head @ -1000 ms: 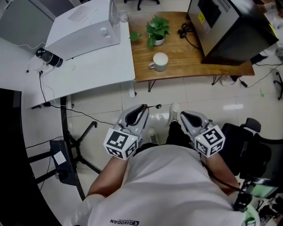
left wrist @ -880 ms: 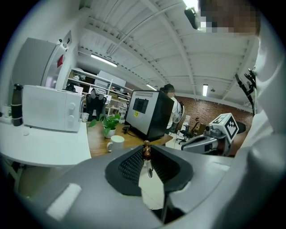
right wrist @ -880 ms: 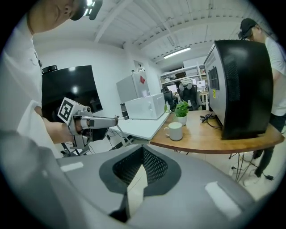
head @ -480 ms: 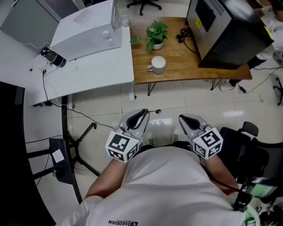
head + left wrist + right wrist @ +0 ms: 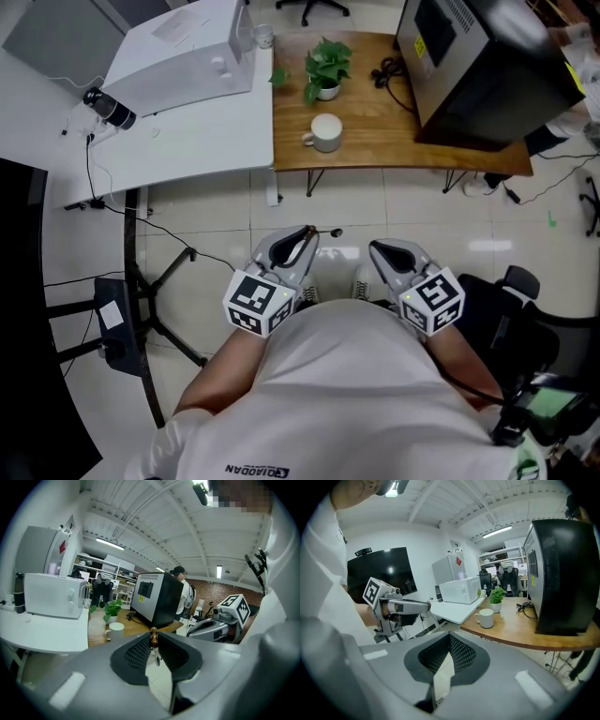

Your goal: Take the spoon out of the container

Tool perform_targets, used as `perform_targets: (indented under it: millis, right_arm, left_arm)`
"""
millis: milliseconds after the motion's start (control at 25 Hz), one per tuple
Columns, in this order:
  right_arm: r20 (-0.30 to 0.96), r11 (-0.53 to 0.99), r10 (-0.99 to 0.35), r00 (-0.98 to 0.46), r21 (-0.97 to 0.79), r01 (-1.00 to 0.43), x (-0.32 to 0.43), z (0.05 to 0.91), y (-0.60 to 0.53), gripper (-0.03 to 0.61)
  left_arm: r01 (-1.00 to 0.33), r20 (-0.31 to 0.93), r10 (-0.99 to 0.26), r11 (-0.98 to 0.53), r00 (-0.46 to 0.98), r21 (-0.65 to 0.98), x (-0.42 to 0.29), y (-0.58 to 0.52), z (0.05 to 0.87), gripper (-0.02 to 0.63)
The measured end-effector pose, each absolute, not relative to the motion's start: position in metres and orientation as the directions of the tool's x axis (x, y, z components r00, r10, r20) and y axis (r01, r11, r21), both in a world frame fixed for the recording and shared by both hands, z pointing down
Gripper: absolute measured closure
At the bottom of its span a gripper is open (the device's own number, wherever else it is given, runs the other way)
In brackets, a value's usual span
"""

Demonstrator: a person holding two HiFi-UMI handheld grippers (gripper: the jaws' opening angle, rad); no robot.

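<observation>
**Left hand-held gripper grips the spoon, well clear of the mug**

Left hand-held gripper (image 5: 306, 232) sits low against the person's torso, forearm bent and drawn in, nose pointing forward over the tiled floor (image 5: 394, 202). Its jaws are clamped on one small spoon (image 5: 327, 231). In the left gripper view the brown beaded handle (image 5: 153, 637) is pinched between the tips, and in the head view the rest of the spoon sticks out to the right of the nose. The spoon is therefore out in the air above the floor, well apart from the white mug (image 5: 325, 131) and not inside it.

The right hand-held gripper (image 5: 376, 247) is held the same way, just beside the left one, level with it and angled slightly inward. Its own view shows the jaw tips (image 5: 450, 636) meeting, with nothing between them.

Counted:
- Two hand-held grippers, each with one marker cube, left (image 5: 255, 302) and right (image 5: 431, 300).
- One spoon.
- One white mug, standing upright near the front edge of the wooden counter (image 5: 375, 157).
- One potted plant (image 5: 323, 67), behind the mug.
- One large black cabinet (image 5: 487, 66), at the right end of that counter.
- One white counter (image 5: 187, 150), touching the wooden one on its left and carrying one white boxy appliance (image 5: 178, 52).
</observation>
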State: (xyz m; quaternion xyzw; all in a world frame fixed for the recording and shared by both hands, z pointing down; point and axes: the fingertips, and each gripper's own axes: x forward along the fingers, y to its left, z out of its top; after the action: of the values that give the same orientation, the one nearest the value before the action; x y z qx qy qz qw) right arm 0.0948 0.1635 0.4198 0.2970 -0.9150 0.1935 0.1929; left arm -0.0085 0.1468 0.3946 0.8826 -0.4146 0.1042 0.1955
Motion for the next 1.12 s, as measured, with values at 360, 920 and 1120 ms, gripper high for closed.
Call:
perform_targets:
  millis: [360, 920, 1120]
  right_arm:
    - [0.464, 0.739, -0.482, -0.743, -0.240, -0.630, 0.102, 0.420, 0.155, 0.572]
    - [0.469, 0.744, -0.475, -0.745, -0.239, -0.624, 0.101, 0.422, 0.159, 0.572]
    - [0.476, 0.740, -0.476, -0.739, -0.238, -0.630, 0.104, 0.421, 0.167, 0.572]
  left_arm:
    - [-0.772, 0.340, -0.694, -0.585, 0.635, 0.249, -0.002, 0.140, 0.390, 0.560]
    - [-0.776, 0.329, -0.703, -0.578, 0.631, 0.253, -0.007, 0.146, 0.387, 0.560]
    - [-0.771, 0.330, -0.697, -0.583, 0.636, 0.255, -0.005, 0.150, 0.385, 0.560]
